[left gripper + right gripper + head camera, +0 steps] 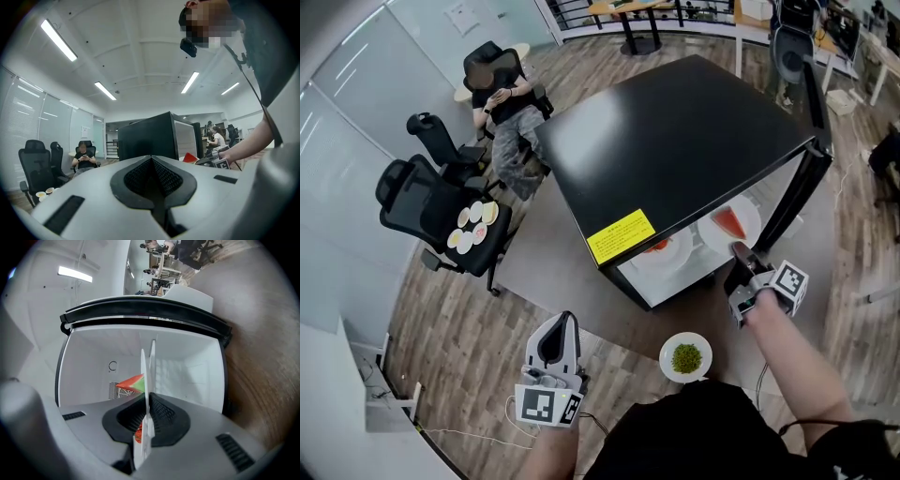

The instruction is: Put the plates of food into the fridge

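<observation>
My left gripper (562, 328) sits lower left in the head view, but only its own view shows the jaws pressed together with nothing in them. Lower middle there's a plate of greens (685, 357) on the floor, and neither gripper view catches that. Right of it, my right gripper (739, 255) is clamped on the rim of the watermelon plate (731, 223), at the fridge's (675, 141) open front, near a second plate (664, 251) inside. The right gripper view shows that pinched plate edge-on.
</observation>
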